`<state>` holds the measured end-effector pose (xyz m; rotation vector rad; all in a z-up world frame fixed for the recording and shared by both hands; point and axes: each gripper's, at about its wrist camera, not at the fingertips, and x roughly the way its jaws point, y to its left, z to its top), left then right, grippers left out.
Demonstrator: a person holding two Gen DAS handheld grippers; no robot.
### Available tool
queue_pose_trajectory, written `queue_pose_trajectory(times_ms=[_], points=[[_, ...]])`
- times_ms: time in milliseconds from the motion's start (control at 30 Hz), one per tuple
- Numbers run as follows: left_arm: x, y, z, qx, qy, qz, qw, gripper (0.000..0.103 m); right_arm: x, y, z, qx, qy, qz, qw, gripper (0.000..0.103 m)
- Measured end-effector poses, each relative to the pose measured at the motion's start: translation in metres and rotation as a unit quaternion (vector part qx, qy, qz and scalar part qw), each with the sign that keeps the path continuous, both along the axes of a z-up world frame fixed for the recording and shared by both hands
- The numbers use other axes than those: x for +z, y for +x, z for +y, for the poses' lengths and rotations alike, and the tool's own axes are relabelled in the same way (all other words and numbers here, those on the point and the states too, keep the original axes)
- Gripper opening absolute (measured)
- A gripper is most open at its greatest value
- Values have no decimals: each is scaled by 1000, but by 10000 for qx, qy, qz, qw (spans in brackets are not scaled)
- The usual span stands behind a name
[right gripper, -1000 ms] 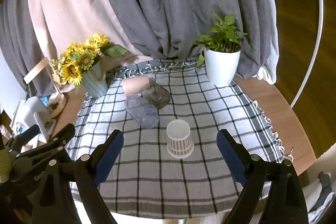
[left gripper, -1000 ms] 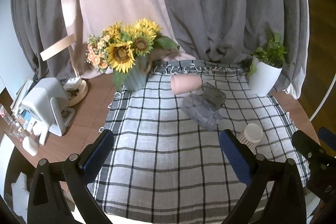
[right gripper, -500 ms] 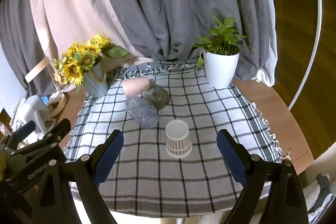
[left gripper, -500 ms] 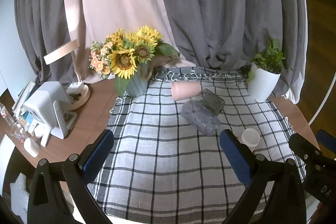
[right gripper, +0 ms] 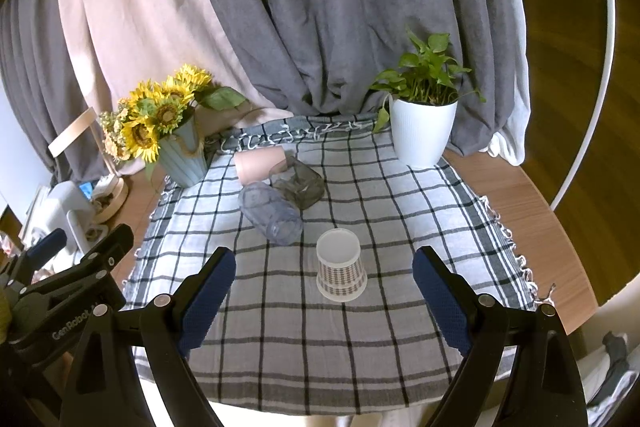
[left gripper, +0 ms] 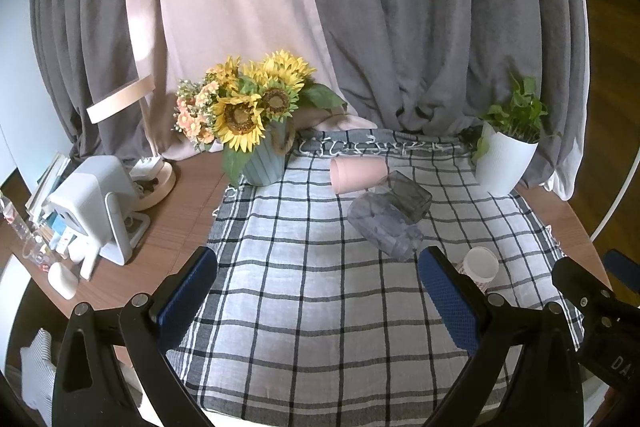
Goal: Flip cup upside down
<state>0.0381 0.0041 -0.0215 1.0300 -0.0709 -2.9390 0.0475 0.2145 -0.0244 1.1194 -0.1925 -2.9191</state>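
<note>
A white paper cup (right gripper: 341,270) with a checked band stands upside down on the checked cloth (right gripper: 360,339), base up. It also shows in the left wrist view (left gripper: 481,265), partly behind my left finger. A pink cup (right gripper: 260,165), a clear bluish glass (right gripper: 271,212) and a dark square glass (right gripper: 298,182) lie on their sides further back. My right gripper (right gripper: 324,301) is open and empty, held back from the paper cup, which shows between its fingers. My left gripper (left gripper: 318,291) is open and empty over the cloth's front left.
A sunflower vase (right gripper: 176,143) stands at the back left and a white potted plant (right gripper: 424,131) at the back right. A white device (left gripper: 94,207) and small items sit on the wooden table (left gripper: 188,195) to the left. Curtains hang behind.
Both grippers have drawn back and risen a little, so the table looks smaller and farther. The paper cup and the other cups have not moved.
</note>
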Motion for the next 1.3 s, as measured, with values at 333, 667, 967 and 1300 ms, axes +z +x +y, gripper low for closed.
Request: queue_pose_trajectory(times_ms=[333,667,967,1300], points=[[-1,-5,-4,31,1,1,10000,103,0,-1,-1,14,-7,-8,10000,90],[-1,-6,-4,35,1,-1,10000,103,-2,-2,-3,13,-6,-4,10000,90],[-1,-7,-4,26,-10,-9,10000,103,-2,-3,-3,19,12,-8,10000,90],[-1,-12,-2,24,-19,-21,10000,103,-3,-5,-2,12,11,-4,10000,90]])
